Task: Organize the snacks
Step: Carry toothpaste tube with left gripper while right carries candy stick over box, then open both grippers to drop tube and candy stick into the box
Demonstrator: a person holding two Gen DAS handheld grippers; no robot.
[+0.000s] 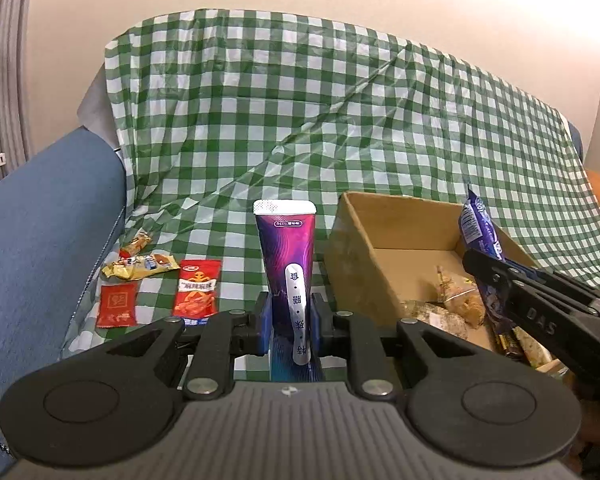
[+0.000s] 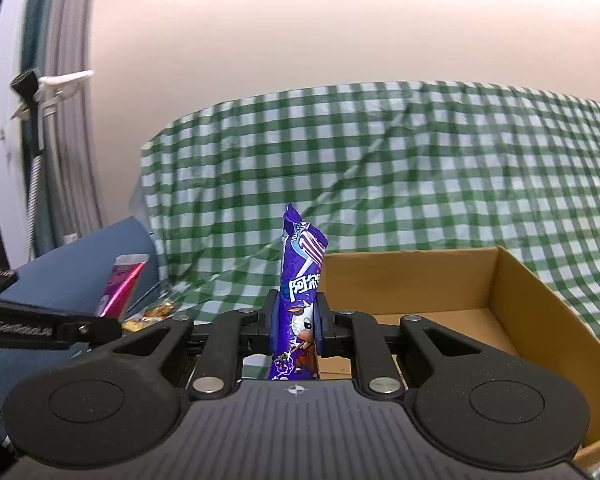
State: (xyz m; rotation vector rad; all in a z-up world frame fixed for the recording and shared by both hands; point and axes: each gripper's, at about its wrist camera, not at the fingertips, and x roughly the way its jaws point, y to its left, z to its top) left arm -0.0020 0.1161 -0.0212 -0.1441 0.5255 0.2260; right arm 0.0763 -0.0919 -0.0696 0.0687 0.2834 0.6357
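The left tongs [image 1: 290, 320] clamp an upright purple-magenta pouch [image 1: 286, 256] above the checked cloth [image 1: 340, 120]; the right tongs [image 2: 296, 326] pinch a violet candy stick-pack [image 2: 300, 280] beside the cardboard box [image 2: 540, 300].

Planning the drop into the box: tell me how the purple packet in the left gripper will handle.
The purple packet stands straight above the left gripper, so probably fairly stiff. Its glossy film may slip. Flat and thin, it likely weighs little.
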